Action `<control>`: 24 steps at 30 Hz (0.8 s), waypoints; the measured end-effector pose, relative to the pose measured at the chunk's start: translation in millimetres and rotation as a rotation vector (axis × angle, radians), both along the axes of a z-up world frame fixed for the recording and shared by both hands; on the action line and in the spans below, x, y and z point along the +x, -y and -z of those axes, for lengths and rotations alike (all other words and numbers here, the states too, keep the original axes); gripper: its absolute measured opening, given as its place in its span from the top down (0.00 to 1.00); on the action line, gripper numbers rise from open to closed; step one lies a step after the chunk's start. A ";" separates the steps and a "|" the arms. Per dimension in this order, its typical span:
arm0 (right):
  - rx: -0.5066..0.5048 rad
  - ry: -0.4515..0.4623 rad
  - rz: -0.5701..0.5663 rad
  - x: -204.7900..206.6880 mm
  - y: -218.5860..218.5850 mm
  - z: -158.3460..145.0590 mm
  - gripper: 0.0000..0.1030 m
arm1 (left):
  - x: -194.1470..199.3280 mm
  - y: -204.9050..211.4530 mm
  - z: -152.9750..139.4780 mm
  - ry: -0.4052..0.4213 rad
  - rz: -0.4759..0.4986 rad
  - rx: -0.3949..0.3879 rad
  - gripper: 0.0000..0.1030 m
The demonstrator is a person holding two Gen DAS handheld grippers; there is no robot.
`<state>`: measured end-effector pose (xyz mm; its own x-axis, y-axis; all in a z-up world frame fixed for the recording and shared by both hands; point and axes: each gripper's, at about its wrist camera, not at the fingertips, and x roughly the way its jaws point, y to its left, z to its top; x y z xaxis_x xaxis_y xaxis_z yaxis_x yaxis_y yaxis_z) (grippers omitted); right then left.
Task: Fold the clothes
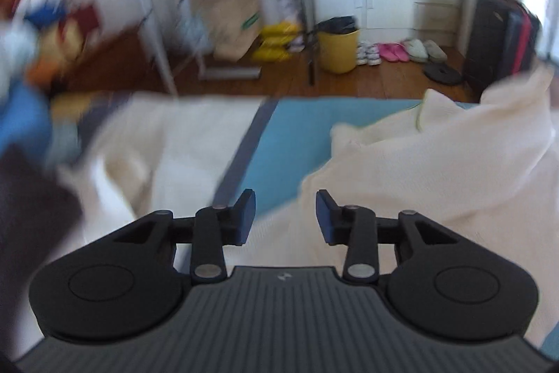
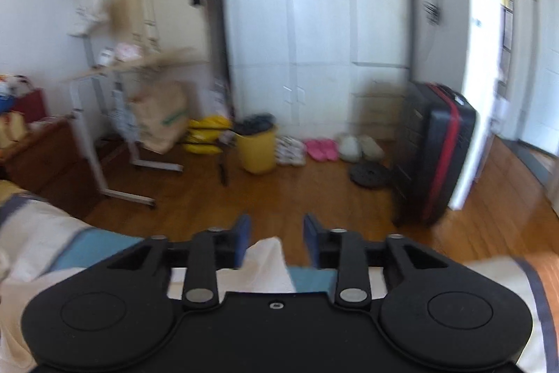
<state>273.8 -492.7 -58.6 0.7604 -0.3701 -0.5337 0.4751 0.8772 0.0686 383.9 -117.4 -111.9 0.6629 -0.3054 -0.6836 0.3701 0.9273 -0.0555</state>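
Note:
A cream garment lies bunched on the bed's teal and white striped cover, rising in a heap at the right of the left wrist view. My left gripper hovers over its near edge, open, with nothing pinched between the blue pads. In the right wrist view a peaked corner of the cream garment stands up between the jaws of my right gripper. Those jaws are apart, and the cloth leans toward the left pad without being clamped. Both views are blurred by motion.
A blurred pile of coloured clothes sits at the left. Beyond the bed's end is wooden floor with a yellow bin, slippers, a black and red suitcase, a white desk and white wardrobes.

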 end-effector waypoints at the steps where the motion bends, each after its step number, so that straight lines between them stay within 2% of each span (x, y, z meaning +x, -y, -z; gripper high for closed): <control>1: 0.032 -0.014 -0.010 -7.5 -2.4 13.6 0.59 | -6.8 -10.1 6.4 -0.043 -0.001 -0.058 0.60; 2: 0.067 -0.028 -0.038 -18.4 -4.3 27.2 0.60 | -14.5 -18.8 12.0 -0.079 0.002 -0.100 0.60; 3: 0.100 -0.048 -0.072 -32.1 -6.3 40.4 0.60 | -24.8 -26.2 16.2 -0.079 -0.001 -0.111 0.60; 5: 0.134 -0.087 -0.102 -63.9 -11.7 61.9 0.59 | -47.2 -38.1 23.7 -0.034 -0.018 -0.099 0.56; 6: 0.154 -0.093 -0.106 -81.9 -14.8 70.2 0.59 | -53.8 -40.2 27.6 -0.020 -0.011 -0.072 0.50; 11: 0.280 -0.026 -0.107 -161.8 -19.4 97.6 0.59 | -61.6 -37.7 32.0 0.065 0.052 0.139 0.48; 13: 0.320 -0.028 -0.110 -172.5 -18.4 103.7 0.58 | -58.7 -35.7 29.4 0.129 0.043 0.210 0.40; 17: 0.345 -0.046 -0.136 -168.0 -13.7 106.3 0.56 | -50.2 -26.9 43.0 0.104 0.118 0.293 0.37; 20: 0.404 -0.045 -0.121 -162.1 -10.9 111.2 0.55 | -44.4 -19.1 54.4 0.109 0.157 0.330 0.42; 21: 0.430 -0.048 -0.118 -160.0 -9.6 113.5 0.55 | -38.9 -19.8 54.9 0.116 0.139 0.319 0.51; 23: 0.448 -0.059 -0.128 -156.2 -11.4 117.6 0.55 | -15.4 -31.2 55.8 0.113 0.021 0.258 0.70; 24: 0.436 -0.068 -0.134 -154.6 -13.8 119.0 0.55 | -1.4 -41.4 56.1 0.102 -0.064 0.213 0.71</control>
